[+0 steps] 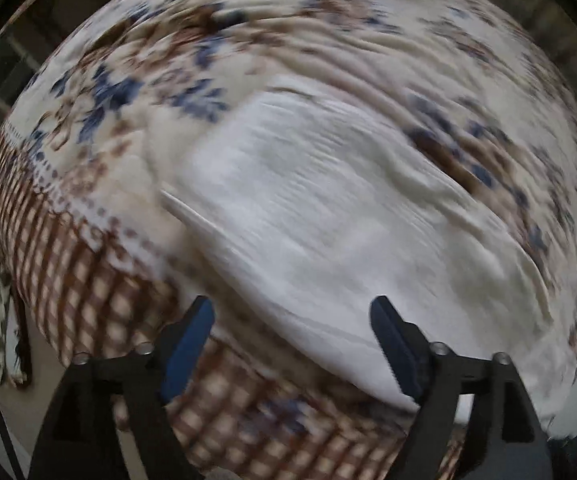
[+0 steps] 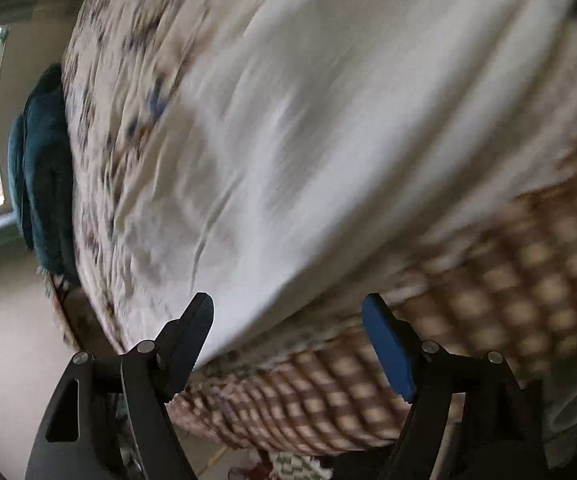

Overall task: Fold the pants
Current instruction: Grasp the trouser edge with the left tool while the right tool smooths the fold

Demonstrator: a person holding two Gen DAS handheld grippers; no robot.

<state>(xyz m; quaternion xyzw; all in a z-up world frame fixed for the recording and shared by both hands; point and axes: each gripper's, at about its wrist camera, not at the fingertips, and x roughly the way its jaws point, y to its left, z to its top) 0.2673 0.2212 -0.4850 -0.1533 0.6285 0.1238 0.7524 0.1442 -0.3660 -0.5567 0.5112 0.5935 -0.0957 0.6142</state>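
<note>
Jaws of the left gripper (image 1: 292,312) are standing wide with nothing between them, and the right gripper (image 2: 286,310) is standing wide and empty too. Both are hanging above the near edge of the white, finely ribbed cloth pants (image 1: 328,208), which are lying spread flat in the middle of the bed cover with blue and brown flowers and a brown checked border (image 1: 88,280).

The pictures are blurred, so the exact folds are not clear. I am judging that one fold is laid and the next grip is being prepared. To do it well, each gripper should take one corner of the pants' near edge, pinching all layers together, not the cover under them.

Beyond the pants' far side, a dark teal cloth (image 2: 44,168) is hanging at the bed's edge.
</note>
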